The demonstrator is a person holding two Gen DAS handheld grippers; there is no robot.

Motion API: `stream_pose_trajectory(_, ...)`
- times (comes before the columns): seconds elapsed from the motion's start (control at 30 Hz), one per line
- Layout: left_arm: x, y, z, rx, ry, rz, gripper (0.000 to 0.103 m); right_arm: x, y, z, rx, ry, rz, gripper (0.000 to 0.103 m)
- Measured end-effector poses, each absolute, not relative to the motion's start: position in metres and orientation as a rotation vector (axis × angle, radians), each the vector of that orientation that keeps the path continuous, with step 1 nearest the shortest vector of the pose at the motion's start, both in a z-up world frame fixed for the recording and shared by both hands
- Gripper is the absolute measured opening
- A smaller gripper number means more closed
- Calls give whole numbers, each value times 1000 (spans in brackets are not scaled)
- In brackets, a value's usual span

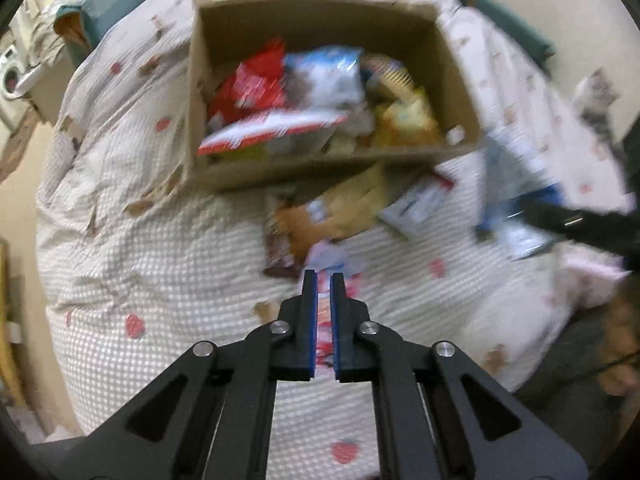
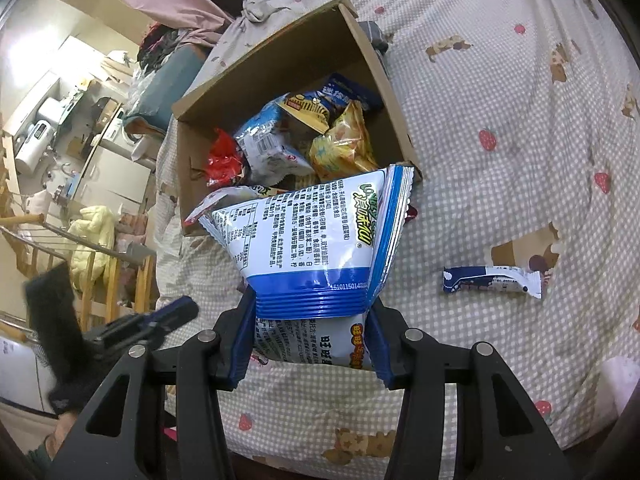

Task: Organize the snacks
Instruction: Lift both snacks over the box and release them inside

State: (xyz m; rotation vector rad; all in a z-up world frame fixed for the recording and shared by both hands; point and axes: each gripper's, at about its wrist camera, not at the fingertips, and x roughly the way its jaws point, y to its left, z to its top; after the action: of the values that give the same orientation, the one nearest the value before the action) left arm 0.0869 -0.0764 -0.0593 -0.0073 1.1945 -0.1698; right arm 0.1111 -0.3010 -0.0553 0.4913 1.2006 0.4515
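Note:
A cardboard box (image 1: 200, 80) (image 2: 376, 76) sits on the bed, filled with several snack packets in red, blue-white and yellow. My right gripper (image 2: 310, 340) is shut on a large blue-and-white snack bag (image 2: 316, 236) and holds it up just in front of the box. That bag and the right gripper show blurred at the right of the left wrist view (image 1: 516, 200). My left gripper (image 1: 324, 280) is nearly shut and holds nothing, above the quilt in front of loose packets: an orange-brown one (image 1: 336, 208) and a white-blue one (image 1: 416, 204).
The bed is covered by a checked quilt (image 2: 500, 184) with strawberry and bear prints. A small blue-white snack bar (image 2: 492, 280) lies on it to the right. A railing, clothes and kitchen appliances (image 2: 44, 132) lie beyond the bed's left edge.

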Motion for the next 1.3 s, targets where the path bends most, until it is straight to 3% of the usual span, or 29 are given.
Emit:
stream_pose_trajectory(0.03, 90, -78, -74, -3, 1241, -149, 11, 111, -300, -56, 489, 1203, 454, 51)
stream_pose_trajectory(0.1, 93, -84, -100, -12, 1331, -142, 48, 111, -296, -56, 477, 1206, 460, 51)
stream_pose_trajectory(0.23, 96, -111, -126, 134, 1363, -156, 60, 110, -295, -57, 473, 1212, 461, 51)
stream_pose_trajectory(0.53, 106, -124, -155, 226, 1359, -205, 58, 109, -299, -56, 481, 1205, 456, 51)
stream_pose_trajectory(0.7, 104, -111, -137, 178, 1320, -217, 34, 109, -297, -55, 481, 1202, 468, 51)
stream_pose_trajectory(1.3, 76, -73, -24, 58, 1076, -158, 32, 108, -304, -44, 492, 1146, 461, 51)
